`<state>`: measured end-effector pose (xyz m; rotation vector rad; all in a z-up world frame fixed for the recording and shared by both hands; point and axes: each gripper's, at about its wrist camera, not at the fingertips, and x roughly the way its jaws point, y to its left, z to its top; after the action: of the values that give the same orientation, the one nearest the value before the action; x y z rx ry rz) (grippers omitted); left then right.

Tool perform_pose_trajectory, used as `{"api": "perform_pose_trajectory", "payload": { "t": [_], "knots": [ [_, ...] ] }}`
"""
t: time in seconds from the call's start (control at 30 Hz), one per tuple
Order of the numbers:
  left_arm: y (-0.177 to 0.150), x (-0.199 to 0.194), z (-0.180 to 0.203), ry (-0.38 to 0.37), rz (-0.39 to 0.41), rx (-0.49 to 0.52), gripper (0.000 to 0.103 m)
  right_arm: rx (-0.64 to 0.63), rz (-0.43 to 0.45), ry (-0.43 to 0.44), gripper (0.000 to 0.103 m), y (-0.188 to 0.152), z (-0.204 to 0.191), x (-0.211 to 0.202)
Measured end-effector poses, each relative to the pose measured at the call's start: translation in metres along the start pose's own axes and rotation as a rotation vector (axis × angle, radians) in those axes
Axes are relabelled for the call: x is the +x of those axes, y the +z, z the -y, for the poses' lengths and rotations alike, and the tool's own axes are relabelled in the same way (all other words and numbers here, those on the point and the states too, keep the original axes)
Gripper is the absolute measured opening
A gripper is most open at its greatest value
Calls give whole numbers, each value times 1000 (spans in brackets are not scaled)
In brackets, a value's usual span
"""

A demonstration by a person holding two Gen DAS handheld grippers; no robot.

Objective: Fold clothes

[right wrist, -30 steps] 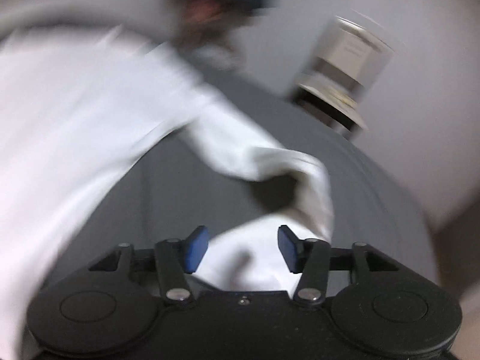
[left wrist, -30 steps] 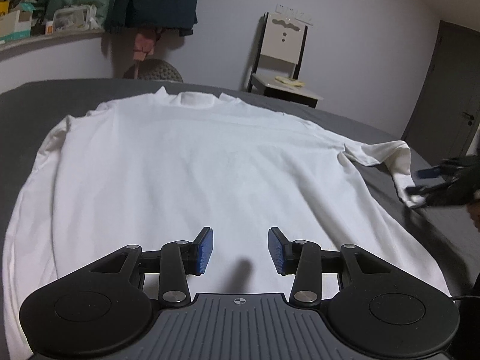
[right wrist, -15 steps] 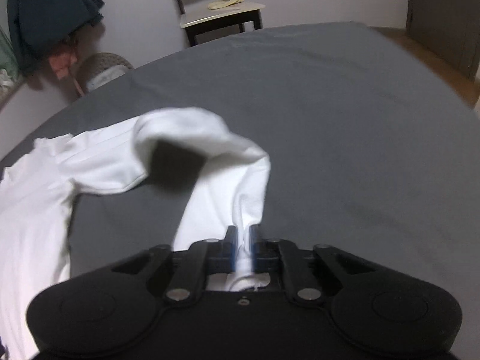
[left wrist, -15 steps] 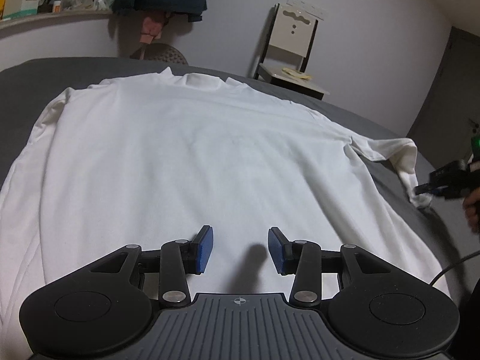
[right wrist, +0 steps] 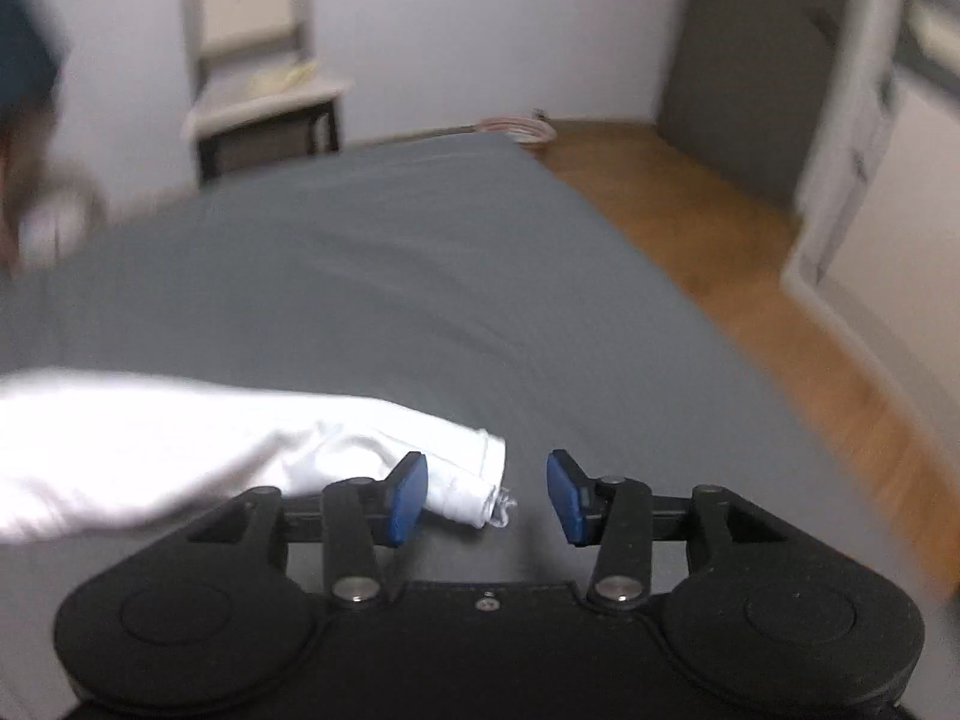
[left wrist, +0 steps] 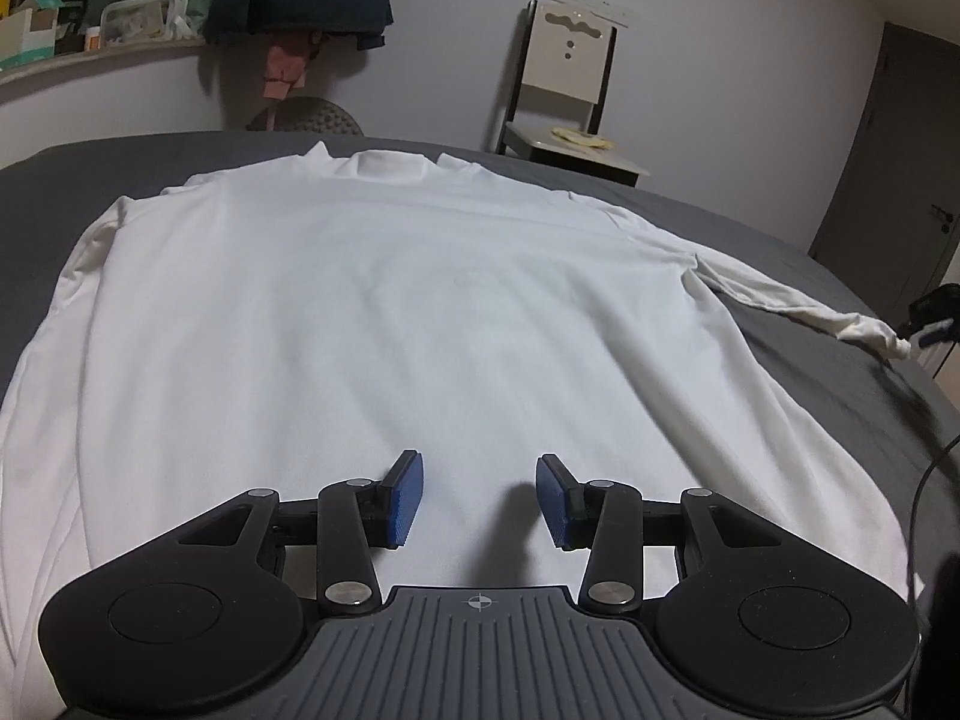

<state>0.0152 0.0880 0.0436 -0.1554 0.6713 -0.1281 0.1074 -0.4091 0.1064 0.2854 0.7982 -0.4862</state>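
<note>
The shirt is spread flat on the bed and fills the centre of the left wrist frame, collar toward the top. Its sleeve is stretched out to the right edge. The left gripper is seen at lower centre, over the hem. Behind the bed, a chair is placed at upper right and a shelf at upper left. In the right wrist frame, the cuff is found at lower centre, beside the left finger of the opening right gripper.

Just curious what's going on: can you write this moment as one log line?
shirt: flat on bed | right tool: opening, sleeve cuff loose between pads | left tool: open above hem
</note>
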Motion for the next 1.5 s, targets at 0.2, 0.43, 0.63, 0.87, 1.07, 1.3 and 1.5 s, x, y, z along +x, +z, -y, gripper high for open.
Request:
{"api": "perform_pose_trajectory", "payload": {
  "t": [0.2, 0.43, 0.63, 0.87, 1.07, 1.3, 1.5],
  "knots": [
    [-3, 0, 4, 17, 9, 38, 43, 611, -25, 277, 49, -32, 54, 7],
    [-5, -2, 5, 25, 14, 73, 43, 887, -55, 276, 53, -24, 63, 47],
    [-6, -3, 7, 32, 21, 100, 43, 876, -49, 280, 14, -15, 56, 60],
    [-7, -4, 9, 41, 25, 114, 43, 523, 157, 198, 23, 7, 43, 41],
    [-8, -5, 10, 43, 28, 119, 43, 637, -2, 186, 38, -22, 69, 65],
    [-11, -4, 17, 46, 33, 168, 58, 606, -51, 247, 35, -26, 55, 84],
    [-12, -6, 20, 51, 38, 186, 59, 624, -3, 237, 5, -23, 58, 74]
  ]
}}
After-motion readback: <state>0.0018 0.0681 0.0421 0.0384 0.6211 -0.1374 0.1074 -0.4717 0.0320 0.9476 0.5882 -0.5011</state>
